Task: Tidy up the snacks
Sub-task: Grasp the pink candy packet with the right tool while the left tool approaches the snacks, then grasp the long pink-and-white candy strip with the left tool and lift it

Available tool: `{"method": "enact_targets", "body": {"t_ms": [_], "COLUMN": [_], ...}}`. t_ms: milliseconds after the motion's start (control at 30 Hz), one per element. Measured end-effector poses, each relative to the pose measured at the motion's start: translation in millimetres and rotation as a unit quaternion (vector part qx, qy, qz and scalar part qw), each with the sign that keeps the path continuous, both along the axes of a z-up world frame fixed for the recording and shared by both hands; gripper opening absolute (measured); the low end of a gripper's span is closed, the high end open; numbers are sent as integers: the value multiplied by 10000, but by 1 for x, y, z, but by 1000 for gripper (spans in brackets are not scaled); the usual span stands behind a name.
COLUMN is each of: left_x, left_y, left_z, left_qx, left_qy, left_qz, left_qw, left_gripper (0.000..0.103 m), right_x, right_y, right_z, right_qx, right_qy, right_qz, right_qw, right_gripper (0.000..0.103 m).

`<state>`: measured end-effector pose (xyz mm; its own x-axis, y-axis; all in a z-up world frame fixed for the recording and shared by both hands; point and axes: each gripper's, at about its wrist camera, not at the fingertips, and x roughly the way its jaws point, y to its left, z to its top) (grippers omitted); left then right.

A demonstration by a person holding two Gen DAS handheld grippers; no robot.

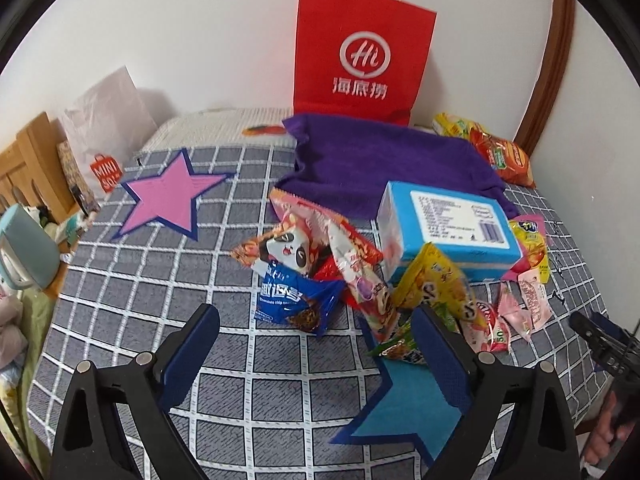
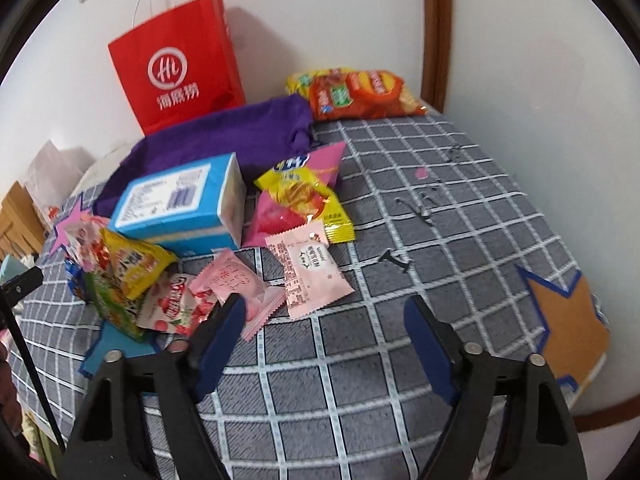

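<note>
A pile of snack packets lies on the grey checked cloth [image 1: 120, 292]: a blue cookie packet [image 1: 296, 300], a panda packet [image 1: 286, 254], a yellow packet [image 1: 434, 280], pink packets [image 2: 306, 268] and a blue box [image 1: 444, 226], which also shows in the right wrist view [image 2: 180, 208]. My left gripper [image 1: 316, 344] is open and empty, just in front of the blue cookie packet. My right gripper [image 2: 324, 332] is open and empty, just in front of the pink packets. Star markers lie on the cloth: pink [image 1: 170, 196], blue [image 1: 408, 404], orange [image 2: 568, 320].
A red paper bag [image 1: 362, 56] stands against the back wall behind a purple cloth [image 1: 384, 160]. Orange and yellow chip bags [image 2: 360, 92] lie at the back right corner. A white bag [image 1: 108, 120], a wooden headboard and a teal mug [image 1: 24, 252] are at the left.
</note>
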<state>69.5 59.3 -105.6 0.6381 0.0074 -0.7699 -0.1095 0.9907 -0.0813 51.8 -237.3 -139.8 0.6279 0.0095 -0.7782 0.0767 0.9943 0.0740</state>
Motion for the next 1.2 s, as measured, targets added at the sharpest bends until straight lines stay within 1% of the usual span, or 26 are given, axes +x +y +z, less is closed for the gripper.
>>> {"method": "enact_targets", "body": {"t_ms": [100, 233, 367, 433, 567, 700, 800, 833, 900, 1067, 1133, 1200], "left_x": [7, 14, 20, 22, 26, 30, 33, 34, 36, 40, 42, 44], "left_y": [5, 11, 15, 16, 18, 19, 22, 22, 22, 18, 17, 15], "left_z": [-9, -16, -22, -24, -27, -29, -30, -30, -31, -29, -29, -29], "left_qx": [-48, -112, -131, -126, -159, -145, -146, -152, -173, -235, -310, -397], "left_qy": [82, 175, 224, 235, 245, 241, 244, 243, 236, 167, 160, 164], "left_qz": [12, 45, 57, 60, 55, 41, 75, 85, 81, -50, -101, -157], "left_qw": [10000, 9998, 9996, 9996, 9996, 9996, 9996, 9996, 9995, 9996, 9993, 9990], "left_gripper": [96, 96, 96, 96, 96, 96, 95, 94, 94, 94, 93, 88], "right_x": [15, 35, 50, 56, 62, 64, 64, 64, 65, 63, 62, 62], "right_y": [4, 4, 1, 1, 3, 7, 5, 3, 1, -8, -12, -14], "right_z": [-15, -33, -48, -54, -58, -61, -62, -62, -61, -61, -60, -60], "right_qx": [-46, -75, 23, 82, -44, -218, -145, -111, -86, 73, 200, 255], "right_qy": [64, 193, 329, 347, 251, 61, 2, -3, -21, -81, -108, -118], "right_qz": [167, 224, 269, 297, 369, 485, 507, 503, 431, 259, 229, 226], "right_qw": [9998, 9995, 9991, 9989, 9990, 9986, 9986, 9987, 9990, 9996, 9995, 9993], "right_gripper": [77, 77, 70, 69, 68, 67, 67, 66, 58, 45, 45, 45]}}
